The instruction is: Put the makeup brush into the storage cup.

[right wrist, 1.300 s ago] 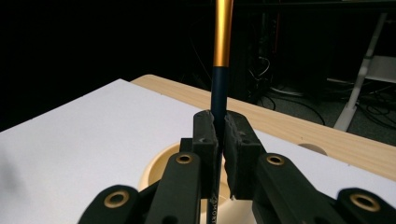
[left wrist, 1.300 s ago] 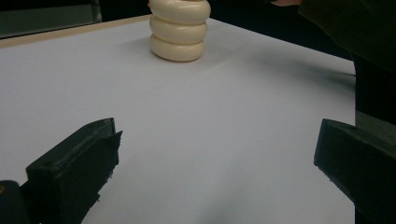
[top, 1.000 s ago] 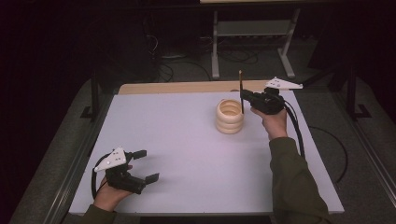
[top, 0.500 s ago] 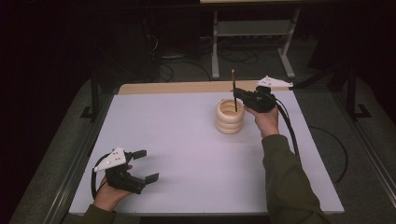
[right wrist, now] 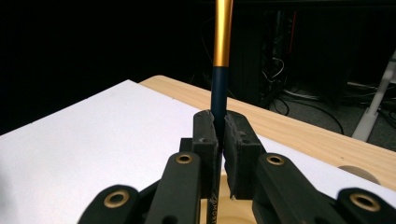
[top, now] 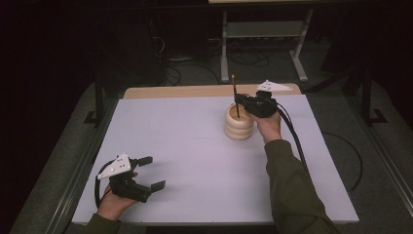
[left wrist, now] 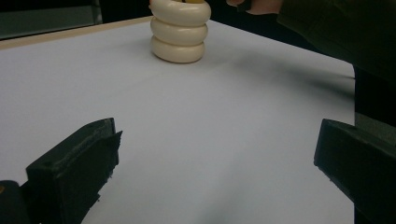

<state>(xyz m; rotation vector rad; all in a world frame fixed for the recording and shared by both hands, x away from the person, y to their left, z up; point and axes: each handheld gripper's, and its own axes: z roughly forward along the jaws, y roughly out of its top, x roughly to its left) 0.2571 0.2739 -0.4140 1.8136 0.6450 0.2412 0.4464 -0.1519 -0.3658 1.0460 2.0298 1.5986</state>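
Right tool (top: 239,101) grips pen (top: 234,92) above ringed holder (top: 238,127).

A dark navy pen with a golden-orange upper section (right wrist: 219,74) sits between matte black gripper jaws with brass-coloured rivets. Below it stands a cream-white holder of three stacked rounded rings (top: 239,124) — pale wood tone inside. The tabletop is a plain white sheet (top: 185,146) — no pattern — edged at the far side by a light tan wooden strip (top: 175,91). The person's sleeve (top: 292,190) is dark olive green.
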